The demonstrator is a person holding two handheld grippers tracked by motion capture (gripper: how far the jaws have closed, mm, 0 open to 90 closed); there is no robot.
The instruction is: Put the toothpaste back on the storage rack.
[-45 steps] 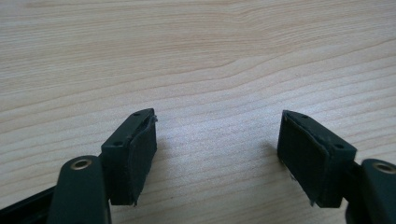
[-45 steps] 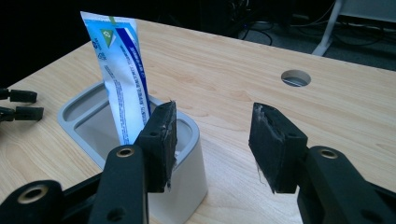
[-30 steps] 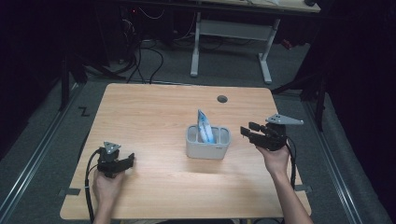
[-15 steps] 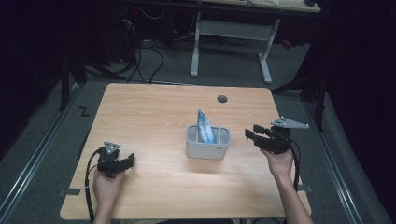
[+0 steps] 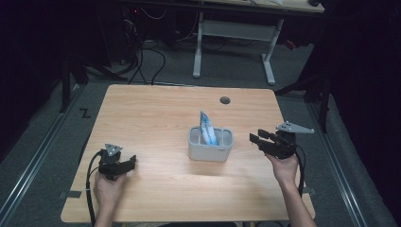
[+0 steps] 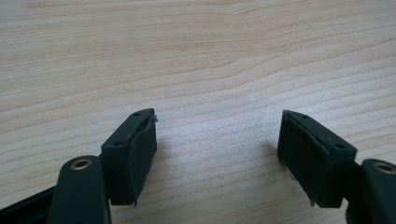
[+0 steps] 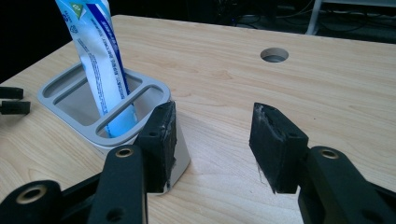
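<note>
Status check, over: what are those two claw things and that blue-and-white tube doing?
Left gripper open, low over table. Right gripper open beside grey holder. Toothpaste tube stands in holder, untouched. Nothing between.

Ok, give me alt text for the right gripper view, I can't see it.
The right gripper has open, empty jaws beside a grey holder with slots. A blue and white tube stands in the holder, on a wooden table with a round hole.
</note>
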